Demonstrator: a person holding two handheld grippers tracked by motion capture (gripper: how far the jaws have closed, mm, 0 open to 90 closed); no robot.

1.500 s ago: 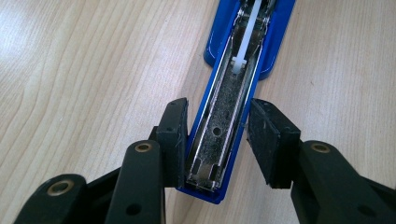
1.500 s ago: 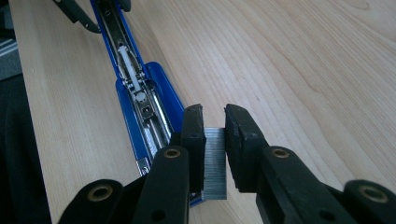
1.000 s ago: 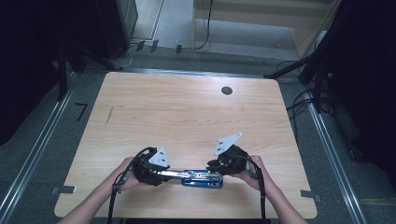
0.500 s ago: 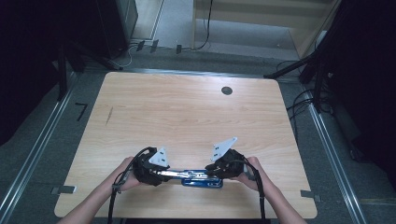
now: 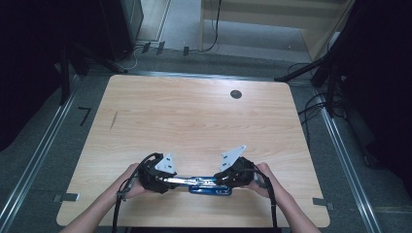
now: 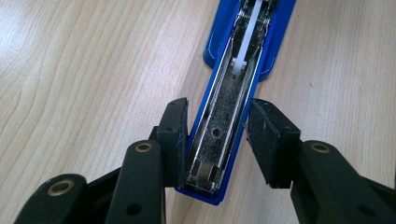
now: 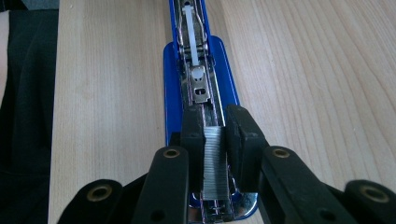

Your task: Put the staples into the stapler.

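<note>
A blue stapler [image 5: 210, 187] lies folded open flat near the table's front edge. My left gripper [image 5: 171, 180] comes in from the left. In the left gripper view its jaws [image 6: 218, 119] clamp the sides of the stapler's opened top arm [image 6: 219, 135], whose metal inner channel faces up. From the right comes my right gripper [image 5: 219, 179]. In the right gripper view it [image 7: 215, 123] is shut on a silver strip of staples [image 7: 214, 158] sitting in the magazine [image 7: 198, 88] above the blue base [image 7: 172, 93]. A hand holds each gripper.
The wooden table [image 5: 194, 116] stretches away behind the stapler, with a black round grommet [image 5: 236, 94] at the far right and a thin dark mark [image 5: 113, 120] at the left. The front edge is just below the hands. Dark clothing [image 7: 23, 116] borders the right gripper view.
</note>
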